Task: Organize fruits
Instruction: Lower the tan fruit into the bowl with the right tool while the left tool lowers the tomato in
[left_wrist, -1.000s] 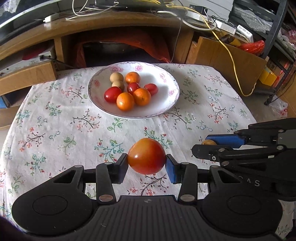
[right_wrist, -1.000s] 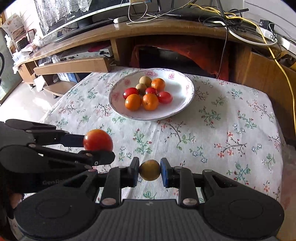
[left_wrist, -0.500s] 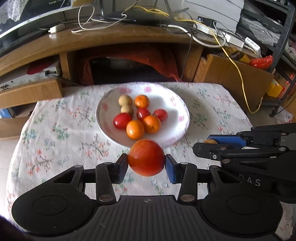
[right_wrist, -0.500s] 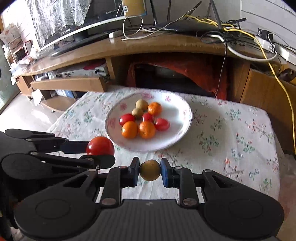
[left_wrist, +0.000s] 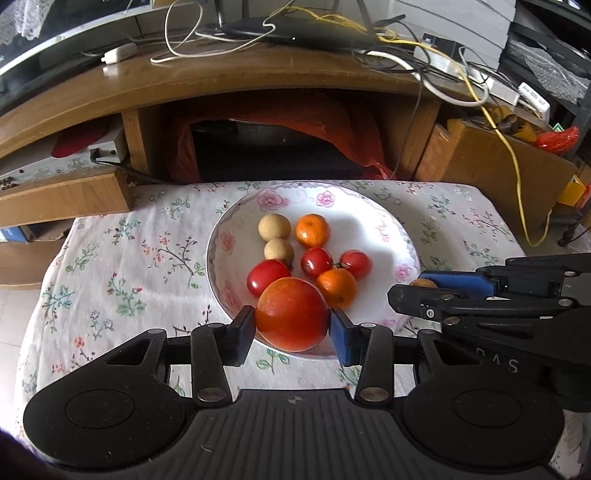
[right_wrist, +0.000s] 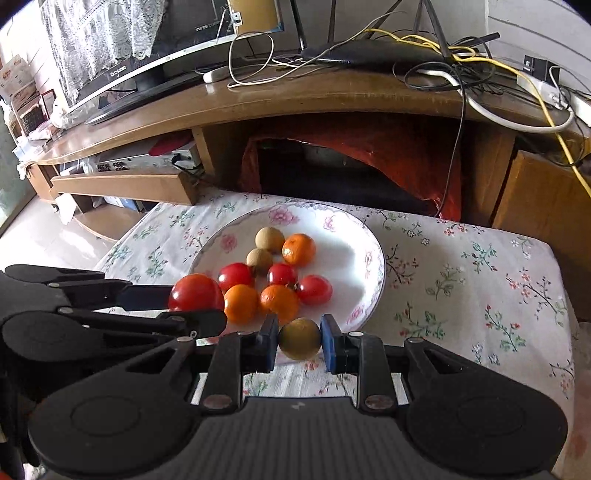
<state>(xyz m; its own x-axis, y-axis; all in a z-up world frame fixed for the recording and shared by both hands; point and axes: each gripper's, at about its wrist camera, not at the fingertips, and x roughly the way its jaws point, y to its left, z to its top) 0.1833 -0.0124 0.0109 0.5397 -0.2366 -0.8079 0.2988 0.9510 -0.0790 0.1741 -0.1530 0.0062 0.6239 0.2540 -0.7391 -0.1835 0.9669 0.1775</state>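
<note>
Left tool (left_wrist: 292, 328): closed part-way on a large red-orange tomato (left_wrist: 292, 315), one pad pressed to each side, the fruit filling the whole gap. Held up over the near rim of the white floral plate (left_wrist: 384, 236), above the worktop (left_wrist: 122, 266) with its flowered cloth. Seen from the right wrist view, the same left tool (right_wrist: 195, 299) reaching in from the left, tomato (right_wrist: 195, 293) clamped at its tip, just beside the fruit heap.

Right tool (right_wrist: 298, 339): closed narrower, on a small yellow-brown round fruit (right_wrist: 299, 338), pads tight against both flanks. Poised at the near edge of the plate (right_wrist: 369, 258). From the left wrist view, right tool (left_wrist: 421, 288) entering from the right, only a sliver of its fruit (left_wrist: 423, 283) showing between the blue pad and the black finger.

In the plate: two pale tan round fruits (left_wrist: 274, 227) at the back, one just in front of the other, an orange (left_wrist: 312, 230) to their right, three small red tomatoes (left_wrist: 316, 261) across the middle, and another orange (left_wrist: 337, 287) nearest the left tool. All lying close together, several touching.

Beyond the worktop: a wooden TV stand (left_wrist: 236, 79) with tangled cables (left_wrist: 436, 74) on top and a red cloth (left_wrist: 332, 122) draped in its opening.
</note>
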